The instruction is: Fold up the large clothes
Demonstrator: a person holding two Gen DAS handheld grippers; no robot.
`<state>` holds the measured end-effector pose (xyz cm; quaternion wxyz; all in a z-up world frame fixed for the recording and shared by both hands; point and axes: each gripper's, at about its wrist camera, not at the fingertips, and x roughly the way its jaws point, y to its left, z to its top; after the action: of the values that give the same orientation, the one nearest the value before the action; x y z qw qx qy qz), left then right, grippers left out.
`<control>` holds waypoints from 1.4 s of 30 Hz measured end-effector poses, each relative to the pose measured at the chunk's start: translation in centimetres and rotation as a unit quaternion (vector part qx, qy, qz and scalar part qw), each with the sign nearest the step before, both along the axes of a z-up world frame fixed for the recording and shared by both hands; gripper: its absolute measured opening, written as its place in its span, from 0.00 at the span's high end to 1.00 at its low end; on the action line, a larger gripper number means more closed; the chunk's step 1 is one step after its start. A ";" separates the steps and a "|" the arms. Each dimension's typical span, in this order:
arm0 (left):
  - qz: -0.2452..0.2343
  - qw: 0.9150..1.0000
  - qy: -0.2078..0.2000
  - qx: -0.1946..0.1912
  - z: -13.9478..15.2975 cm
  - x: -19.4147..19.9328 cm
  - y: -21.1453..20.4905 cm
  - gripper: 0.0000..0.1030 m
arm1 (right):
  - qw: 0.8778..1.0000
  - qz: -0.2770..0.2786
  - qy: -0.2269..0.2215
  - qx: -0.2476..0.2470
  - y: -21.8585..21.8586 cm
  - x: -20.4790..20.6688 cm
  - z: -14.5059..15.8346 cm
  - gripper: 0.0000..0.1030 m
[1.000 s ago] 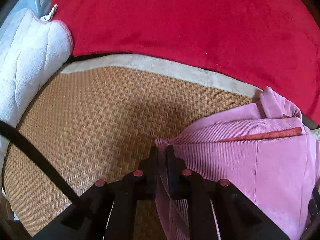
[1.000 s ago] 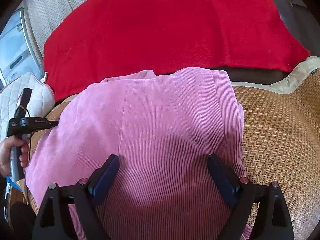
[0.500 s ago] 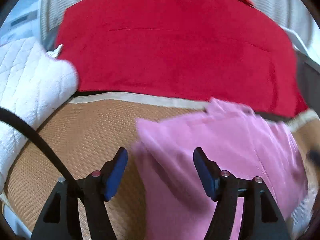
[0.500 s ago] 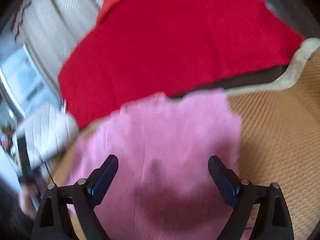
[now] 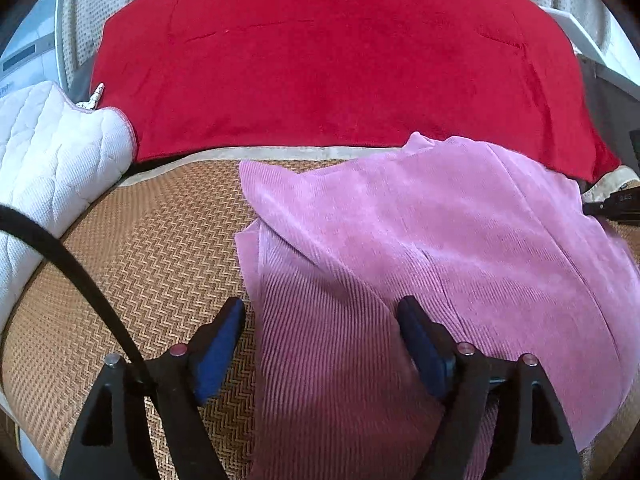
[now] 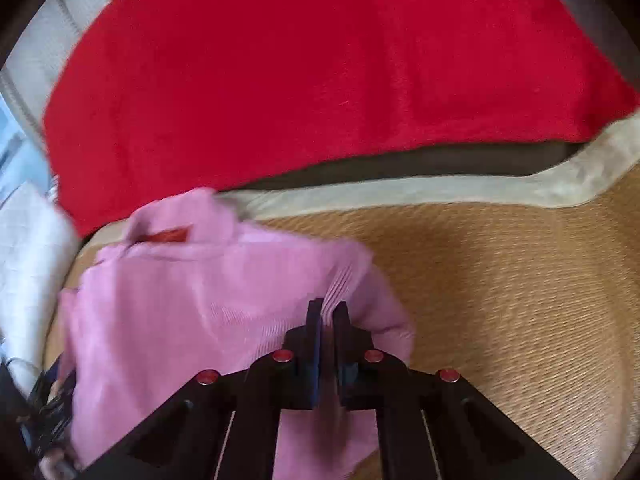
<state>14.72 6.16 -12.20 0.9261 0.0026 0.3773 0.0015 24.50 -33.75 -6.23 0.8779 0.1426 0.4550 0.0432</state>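
Note:
A pink corduroy garment (image 5: 420, 240) lies folded on a woven tan mat (image 5: 152, 248). My left gripper (image 5: 320, 320) is open, its blue pads spread over the garment's left edge and holding nothing. In the right wrist view my right gripper (image 6: 327, 312) is shut on the right edge of the pink garment (image 6: 200, 312), which bunches up from the mat (image 6: 500, 280). A red inner strip (image 6: 168, 236) shows near the garment's collar. The right wrist view is blurred by motion.
A large red blanket (image 5: 328, 60) covers the sofa back behind the mat. A white quilted cushion (image 5: 48, 152) sits at the left. A black cable (image 5: 72, 268) crosses the left wrist view. The mat has a beige border (image 6: 400, 196).
My left gripper let go of the garment's edge and opened. My right gripper went from open over the garment to shut on its right edge, and the fabric has bunched.

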 end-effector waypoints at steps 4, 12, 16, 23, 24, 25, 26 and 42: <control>0.010 1.000 0.009 -0.014 0.1 0.0 0.0 0.18 | 1.000 -0.001 -0.004 0.008 -0.5 -0.3 -0.6 0.93; 0.019 1.000 -0.009 -0.022 3.0 -3.3 0.5 0.18 | 0.991 -0.040 -0.084 0.099 -1.8 -9.3 3.5 0.21; 0.022 0.999 -0.028 -0.034 3.6 -5.7 0.8 0.18 | 0.979 0.027 -0.124 0.160 0.9 -15.9 4.2 0.21; 0.049 0.997 0.036 -0.042 2.0 -5.8 2.4 0.16 | 0.987 -0.001 -0.072 0.144 1.4 -18.7 0.4 0.21; 0.053 0.998 0.012 -0.044 3.0 -6.6 2.7 0.16 | 0.986 0.001 -0.089 0.139 1.4 -19.5 1.0 0.21; 0.053 0.998 -0.005 -0.043 3.6 -7.2 2.9 0.16 | 0.985 0.007 -0.111 0.134 1.6 -20.5 1.8 0.21; 0.054 0.998 -0.017 -0.038 3.9 -7.7 3.1 0.16 | 0.984 0.014 -0.122 0.130 1.8 -21.4 2.2 0.21; 0.073 0.992 0.039 -0.092 0.8 -8.8 5.4 0.14 | 0.982 -0.003 -0.112 0.149 0.9 -23.7 -1.2 0.21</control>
<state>5.89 11.54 -11.37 0.9044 -0.1104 0.4108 0.0347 0.76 -32.89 -7.46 0.8923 0.2680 0.3417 0.1234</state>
